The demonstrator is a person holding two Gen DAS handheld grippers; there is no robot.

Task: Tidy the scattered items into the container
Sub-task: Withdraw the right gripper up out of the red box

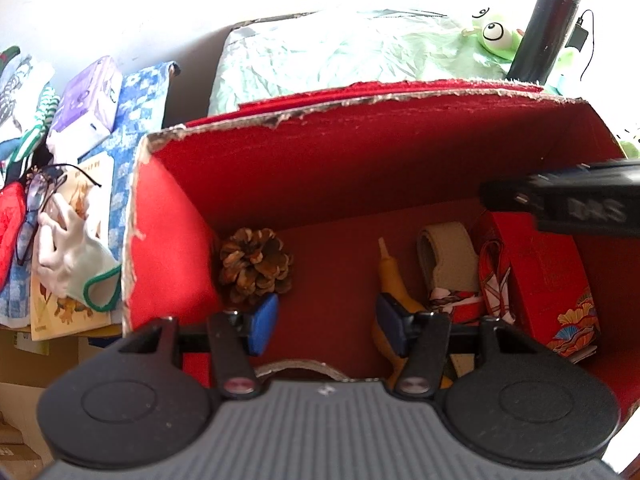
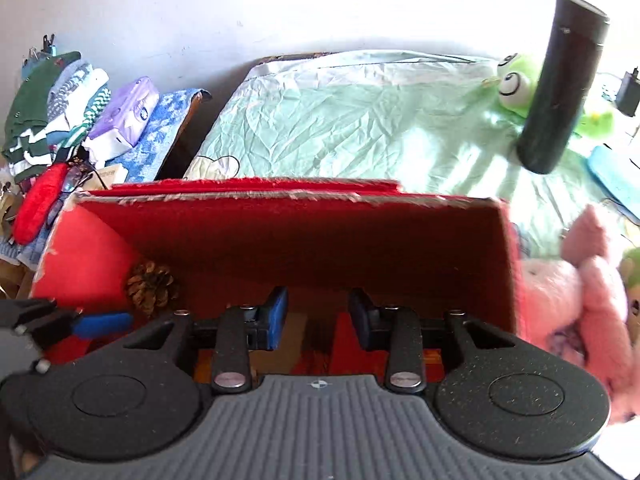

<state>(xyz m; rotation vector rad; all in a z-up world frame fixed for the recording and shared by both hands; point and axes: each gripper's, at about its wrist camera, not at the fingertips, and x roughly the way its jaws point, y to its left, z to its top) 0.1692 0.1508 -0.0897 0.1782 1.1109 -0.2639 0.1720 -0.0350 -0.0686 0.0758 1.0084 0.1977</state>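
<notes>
Both jaws open, empty, over red box (image 1: 360, 168); pine cone (image 1: 254, 266) already inside. Next: lift right gripper (image 2: 318, 316) clear of right wall, reach pink plush (image 2: 576, 300) just right, grip body firmly

The box (image 1: 360, 152) is red inside, its torn rim showing pale grey. In it lie a brown pine cone (image 1: 254, 266), a mustard-yellow bird-shaped toy (image 1: 394, 276), and a red packet (image 1: 560, 280) printed with orange and teal flowers. The left claw (image 1: 326, 324) has blue pads on black arms. Behind the box, the bed sheet (image 2: 360, 112) is pale mint, the frog toy (image 2: 516, 80) bright green, the flask (image 2: 560, 84) black, the plush (image 2: 580, 292) pink.
</notes>
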